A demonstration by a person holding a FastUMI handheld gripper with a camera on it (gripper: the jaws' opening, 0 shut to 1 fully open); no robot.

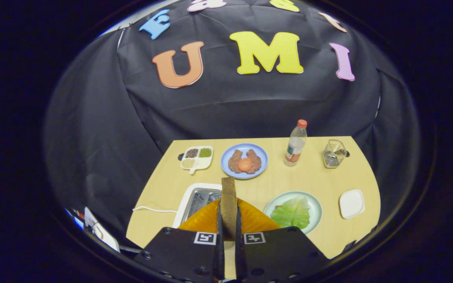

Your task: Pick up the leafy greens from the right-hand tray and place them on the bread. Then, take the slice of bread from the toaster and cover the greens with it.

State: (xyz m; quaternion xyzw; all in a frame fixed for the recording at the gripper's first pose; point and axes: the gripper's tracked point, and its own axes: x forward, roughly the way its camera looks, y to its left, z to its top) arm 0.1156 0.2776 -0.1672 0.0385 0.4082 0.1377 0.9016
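Observation:
My gripper (229, 220) is shut on a brown slice of bread (228, 192), which stands upright and edge-on between the fingers, raised above the table. Behind the slice and the fingers lies an orange plate (256, 220), partly hidden by them. The silver toaster (199, 200) sits just left of the slice, its slots facing up. To the right of the fingers a green lettuce leaf (292, 212) rests on a pale green plate (316, 208); whether anything lies under the leaf is hidden.
Farther back on the wooden table (321, 177) are a blue plate (226, 157) with meat and a tomato slice, a compartment tray (197, 158) of grains, a plastic bottle (295, 144), a wire holder (333, 154) and a small white dish (351, 203). A white cord (151, 209) leaves the toaster.

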